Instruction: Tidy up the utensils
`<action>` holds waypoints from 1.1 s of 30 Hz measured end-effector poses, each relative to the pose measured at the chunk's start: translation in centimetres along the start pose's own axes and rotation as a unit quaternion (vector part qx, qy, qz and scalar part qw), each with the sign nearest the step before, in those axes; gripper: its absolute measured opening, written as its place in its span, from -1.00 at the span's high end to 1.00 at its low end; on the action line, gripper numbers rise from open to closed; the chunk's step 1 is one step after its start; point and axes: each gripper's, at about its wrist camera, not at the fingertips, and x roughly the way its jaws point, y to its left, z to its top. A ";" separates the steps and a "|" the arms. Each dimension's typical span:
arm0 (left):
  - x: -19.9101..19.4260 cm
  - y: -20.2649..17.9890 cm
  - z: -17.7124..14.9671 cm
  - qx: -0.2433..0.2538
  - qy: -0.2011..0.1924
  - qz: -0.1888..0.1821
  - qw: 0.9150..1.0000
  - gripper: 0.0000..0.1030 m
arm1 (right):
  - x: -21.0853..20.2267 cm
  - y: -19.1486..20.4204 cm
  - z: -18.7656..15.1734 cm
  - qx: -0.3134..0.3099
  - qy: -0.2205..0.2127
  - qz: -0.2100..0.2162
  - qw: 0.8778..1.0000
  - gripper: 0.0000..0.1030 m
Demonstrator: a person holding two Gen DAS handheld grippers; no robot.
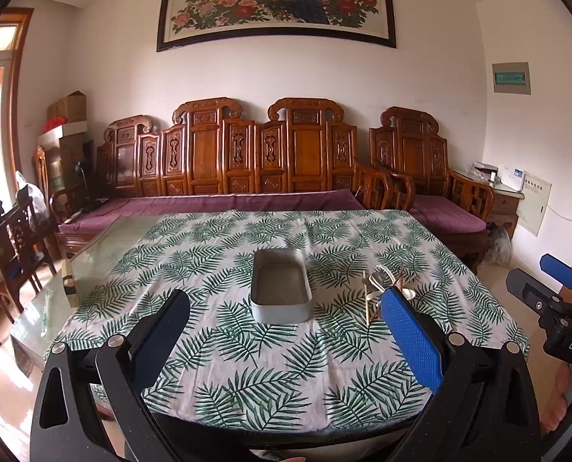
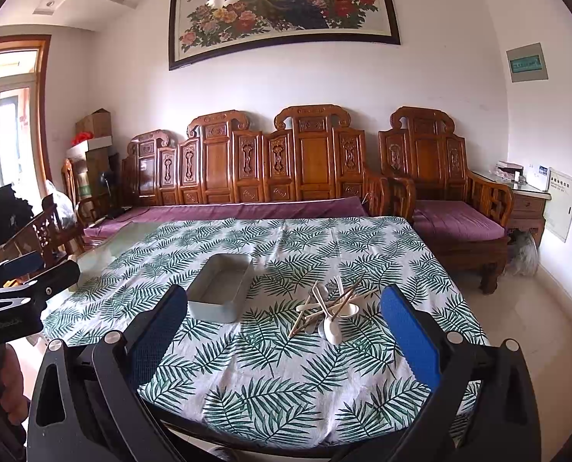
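A grey metal tray (image 1: 280, 308) stands empty in the middle of the leaf-print tablecloth; it also shows in the right wrist view (image 2: 212, 310). A loose pile of white spoons and wooden chopsticks (image 2: 330, 310) lies to its right, and in the left wrist view the pile (image 1: 378, 288) is partly hidden behind my right finger. My left gripper (image 1: 286, 308) is open and empty, held above the near table edge in front of the tray. My right gripper (image 2: 286, 308) is open and empty, facing the pile from the near side.
The table's glass top (image 1: 105, 246) is bare on the left, with a small wooden block (image 1: 69, 283) near its edge. A carved wooden sofa (image 1: 247, 161) with purple cushions stands behind the table. The other gripper shows at the edge of each view (image 1: 555, 308) (image 2: 12, 304).
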 end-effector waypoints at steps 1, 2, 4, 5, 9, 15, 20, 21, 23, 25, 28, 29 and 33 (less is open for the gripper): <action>0.0 0.0 0.0 0.000 0.000 0.000 1.000 -0.88 | 0.0 0.0 0.0 0.000 0.000 0.000 1.000 -0.95; 0.0 0.0 0.0 0.000 0.000 0.000 1.000 -0.88 | 0.0 0.0 0.0 0.001 0.000 0.000 1.000 -0.95; 0.0 0.0 0.0 0.000 0.000 0.000 1.000 -0.88 | 0.0 -0.1 0.0 0.000 0.001 -0.001 1.000 -0.95; 0.0 0.0 0.0 0.000 0.000 0.000 1.000 -0.88 | 0.1 0.0 0.1 0.000 0.001 0.000 1.000 -0.95; 0.0 0.0 0.0 0.000 0.000 0.000 1.000 -0.88 | 0.0 0.2 0.2 -0.001 -0.001 -0.001 1.000 -0.95; -0.1 -0.1 -0.1 0.000 0.000 -0.001 1.000 -0.88 | 0.0 0.4 0.2 -0.001 -0.001 0.000 1.000 -0.95; -0.1 -0.1 0.0 0.001 0.000 -0.002 1.000 -0.88 | 0.1 0.3 0.2 -0.001 -0.001 0.000 1.000 -0.95; -0.1 -0.1 0.0 0.000 0.000 -0.002 1.000 -0.88 | 0.0 0.4 0.2 -0.001 -0.001 0.000 1.000 -0.95; -0.1 -0.1 0.0 0.000 0.000 -0.001 1.000 -0.88 | 0.1 0.4 0.2 -0.001 -0.001 0.000 1.000 -0.95; -0.1 -0.2 0.0 0.001 0.000 -0.003 1.000 -0.88 | 0.1 0.3 0.2 -0.001 -0.001 0.000 1.000 -0.95; -0.2 -0.3 0.0 0.001 -0.001 -0.004 1.000 -0.88 | 0.2 0.4 0.0 -0.001 -0.001 0.000 1.000 -0.95; -0.2 -0.4 -0.1 0.001 -0.002 -0.004 1.000 -0.88 | 0.2 0.5 0.0 -0.001 -0.001 0.000 1.000 -0.95; -0.2 -0.4 -0.1 0.002 -0.003 -0.006 1.000 -0.88 | 0.2 0.5 0.0 -0.001 -0.001 0.000 1.000 -0.95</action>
